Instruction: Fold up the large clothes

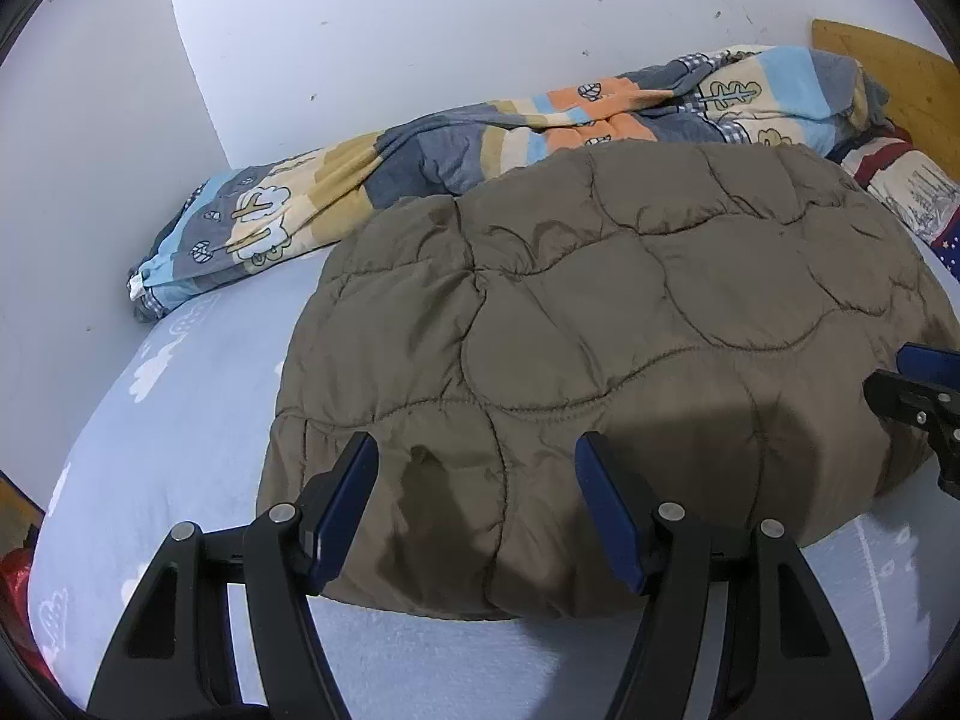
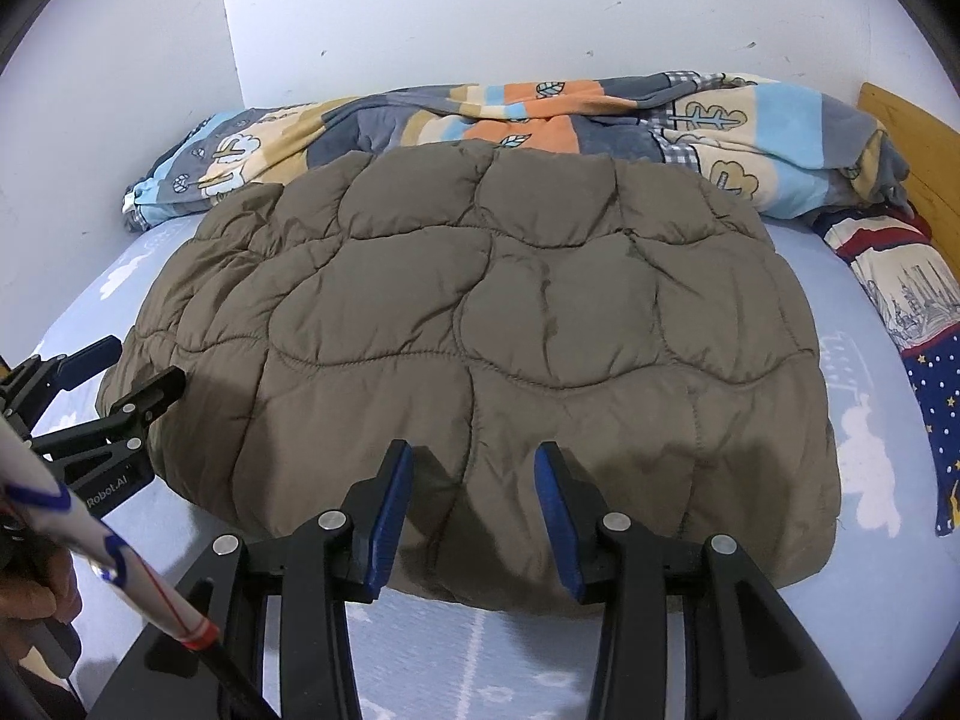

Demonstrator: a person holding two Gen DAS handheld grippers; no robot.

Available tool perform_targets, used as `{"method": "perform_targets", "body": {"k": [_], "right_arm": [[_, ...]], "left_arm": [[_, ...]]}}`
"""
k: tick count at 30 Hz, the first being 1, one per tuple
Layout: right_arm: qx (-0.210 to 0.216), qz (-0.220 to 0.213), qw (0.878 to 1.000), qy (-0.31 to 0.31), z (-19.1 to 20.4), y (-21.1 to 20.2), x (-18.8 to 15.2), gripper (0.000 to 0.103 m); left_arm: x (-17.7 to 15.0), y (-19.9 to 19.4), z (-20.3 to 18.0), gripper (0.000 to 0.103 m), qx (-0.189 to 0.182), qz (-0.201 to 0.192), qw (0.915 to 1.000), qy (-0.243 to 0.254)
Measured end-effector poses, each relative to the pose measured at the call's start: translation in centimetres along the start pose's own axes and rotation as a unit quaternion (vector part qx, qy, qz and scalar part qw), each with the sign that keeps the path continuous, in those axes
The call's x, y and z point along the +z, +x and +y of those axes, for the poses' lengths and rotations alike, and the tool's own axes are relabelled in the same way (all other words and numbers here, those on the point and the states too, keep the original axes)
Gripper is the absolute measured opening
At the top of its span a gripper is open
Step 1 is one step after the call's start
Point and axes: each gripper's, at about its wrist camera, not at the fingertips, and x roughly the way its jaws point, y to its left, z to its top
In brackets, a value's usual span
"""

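Nearest the lens, my left gripper stands with its blue-padded fingers spread wide apart, holding nothing, poised just above the near edge of the quilted brown jacket. My right gripper is in like condition: pads parted, nothing between them, hovering over the same near edge further along (whether either pad brushes the fabric I cannot tell). Each tool shows at the margin of the other's view, the right one at the jacket's right side and the left one at its left side. The jacket lies folded into a puffy, roughly rectangular bundle, flat on the pale blue bedsheet with white cloud prints, about mid-bed. Behind it, along the white wall, sits a bunched patterned blanket in blue, orange and cream, touching the jacket's far edge. A pillow with red, white and starred navy print lies at the right, beside a wooden headboard.
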Motion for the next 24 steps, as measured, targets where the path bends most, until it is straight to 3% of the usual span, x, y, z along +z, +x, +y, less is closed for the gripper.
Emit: {"method": "perform_targets", "body": {"k": [24], "right_arm": [[0.013,0.024,1.0,0.005,-0.6,2.0,-0.5,0.049]], "left_arm": [[-0.6,1.1,-1.0,0.068,0.011,0.01,0.9994,0.03]]}}
